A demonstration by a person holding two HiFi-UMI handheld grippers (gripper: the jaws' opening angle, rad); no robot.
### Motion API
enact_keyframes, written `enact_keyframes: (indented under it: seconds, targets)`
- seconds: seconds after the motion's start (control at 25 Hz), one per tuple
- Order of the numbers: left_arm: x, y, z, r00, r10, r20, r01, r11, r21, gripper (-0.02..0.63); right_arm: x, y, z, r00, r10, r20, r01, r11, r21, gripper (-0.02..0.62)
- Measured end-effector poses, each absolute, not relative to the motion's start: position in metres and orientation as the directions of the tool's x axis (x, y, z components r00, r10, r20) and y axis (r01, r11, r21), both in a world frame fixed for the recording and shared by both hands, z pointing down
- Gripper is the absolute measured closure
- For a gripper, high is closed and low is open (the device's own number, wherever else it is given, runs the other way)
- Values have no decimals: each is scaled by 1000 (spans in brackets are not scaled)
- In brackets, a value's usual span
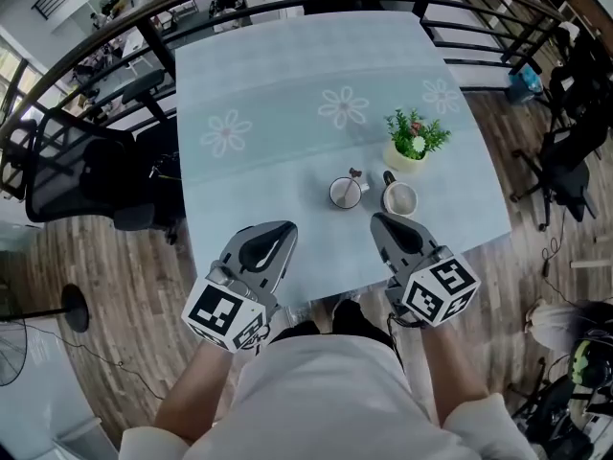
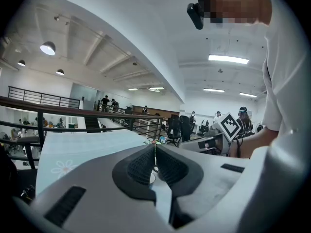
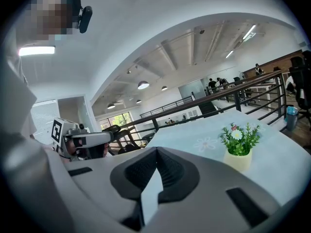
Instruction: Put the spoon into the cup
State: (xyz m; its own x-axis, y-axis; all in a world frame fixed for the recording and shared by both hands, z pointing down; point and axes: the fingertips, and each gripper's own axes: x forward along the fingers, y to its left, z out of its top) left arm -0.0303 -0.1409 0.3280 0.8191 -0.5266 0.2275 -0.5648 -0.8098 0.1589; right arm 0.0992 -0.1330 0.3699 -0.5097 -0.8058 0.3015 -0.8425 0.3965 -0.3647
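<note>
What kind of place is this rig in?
Likely an open-plan office or lab, apparently on a mezzanine: the table stands against a black railing, an office chair sits beside it, and a panel light hangs from a high ceiling.

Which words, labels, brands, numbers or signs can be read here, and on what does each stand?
No readable text anywhere.
Cubes on the left hand-held gripper and right hand-held gripper: black-and-white square marker patterns, no letters.
Left white round cup, right white round cup, pale blue flowered tablecloth: no print visible.
</note>
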Motion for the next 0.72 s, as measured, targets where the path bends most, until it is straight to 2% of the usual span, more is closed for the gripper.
enact_keyframes:
  seconds: [0.72]
  targets:
    - [-16, -137, 332, 828, -509, 235, -551, -818, 165, 579, 96, -126, 375, -527, -786, 323, -837, 415, -356, 574]
